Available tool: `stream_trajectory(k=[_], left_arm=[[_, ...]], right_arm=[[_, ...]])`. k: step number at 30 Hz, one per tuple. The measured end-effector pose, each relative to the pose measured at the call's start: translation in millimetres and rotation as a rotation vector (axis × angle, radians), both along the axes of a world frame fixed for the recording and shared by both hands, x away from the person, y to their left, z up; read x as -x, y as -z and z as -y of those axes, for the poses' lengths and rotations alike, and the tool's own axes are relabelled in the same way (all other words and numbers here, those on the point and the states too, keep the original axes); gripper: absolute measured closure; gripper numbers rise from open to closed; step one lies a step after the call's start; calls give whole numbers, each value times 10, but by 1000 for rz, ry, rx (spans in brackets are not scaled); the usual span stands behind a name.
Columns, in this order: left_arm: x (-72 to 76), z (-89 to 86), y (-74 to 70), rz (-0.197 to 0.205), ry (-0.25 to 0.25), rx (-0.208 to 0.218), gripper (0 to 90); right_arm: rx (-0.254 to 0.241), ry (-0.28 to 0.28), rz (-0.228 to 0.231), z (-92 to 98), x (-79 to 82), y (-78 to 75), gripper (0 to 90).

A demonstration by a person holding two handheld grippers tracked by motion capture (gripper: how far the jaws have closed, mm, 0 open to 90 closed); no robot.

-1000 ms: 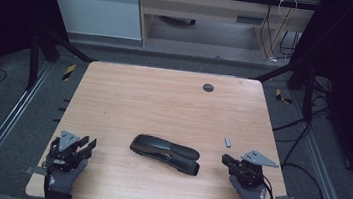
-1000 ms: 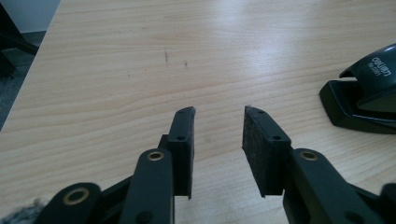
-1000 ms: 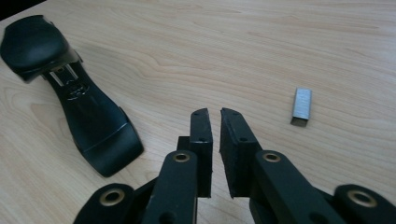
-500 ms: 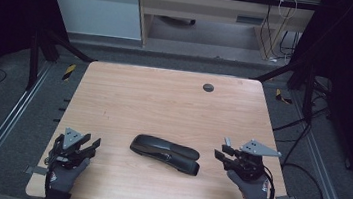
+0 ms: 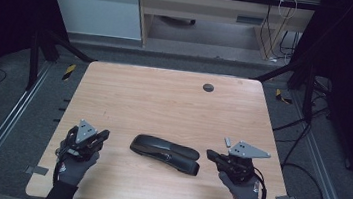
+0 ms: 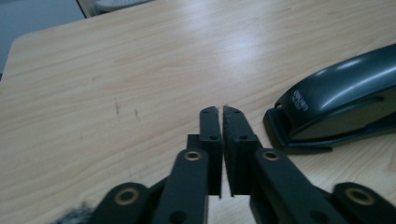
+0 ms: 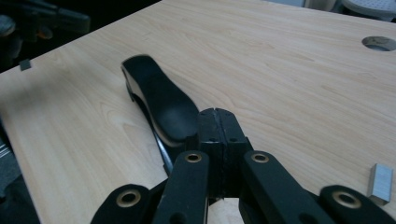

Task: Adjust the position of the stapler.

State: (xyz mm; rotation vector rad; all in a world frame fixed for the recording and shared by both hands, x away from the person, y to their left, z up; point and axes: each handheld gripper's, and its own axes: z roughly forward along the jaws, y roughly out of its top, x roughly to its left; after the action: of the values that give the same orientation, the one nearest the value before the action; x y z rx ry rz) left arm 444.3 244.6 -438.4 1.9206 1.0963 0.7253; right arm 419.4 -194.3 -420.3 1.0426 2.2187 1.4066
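Glossy black curved stapler (image 5: 165, 153) lies on pale wood-grain table (image 5: 164, 103).

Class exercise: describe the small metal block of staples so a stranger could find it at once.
Start at the wooden table and go to its near right part, by the right gripper. Just beyond lies the staple strip, small, silvery and ridged, unlike the long black stapler mid-table.

A light wooden table (image 5: 130, 94) carries a black stapler (image 5: 164, 153) at lower centre and a small silvery staple strip (image 5: 228, 141) to its right.
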Motion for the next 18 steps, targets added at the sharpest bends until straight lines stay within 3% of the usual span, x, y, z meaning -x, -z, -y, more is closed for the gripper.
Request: stream_trajectory(k=[12,18], left_arm=[[-405,421,-51,-27,84,-61,899],[-631,667,44,-65,135,-80,899]], right_arm=[[-5,-50,-34,-134,151,137,900],[-5,-67,-64,-230,176,246,900]])
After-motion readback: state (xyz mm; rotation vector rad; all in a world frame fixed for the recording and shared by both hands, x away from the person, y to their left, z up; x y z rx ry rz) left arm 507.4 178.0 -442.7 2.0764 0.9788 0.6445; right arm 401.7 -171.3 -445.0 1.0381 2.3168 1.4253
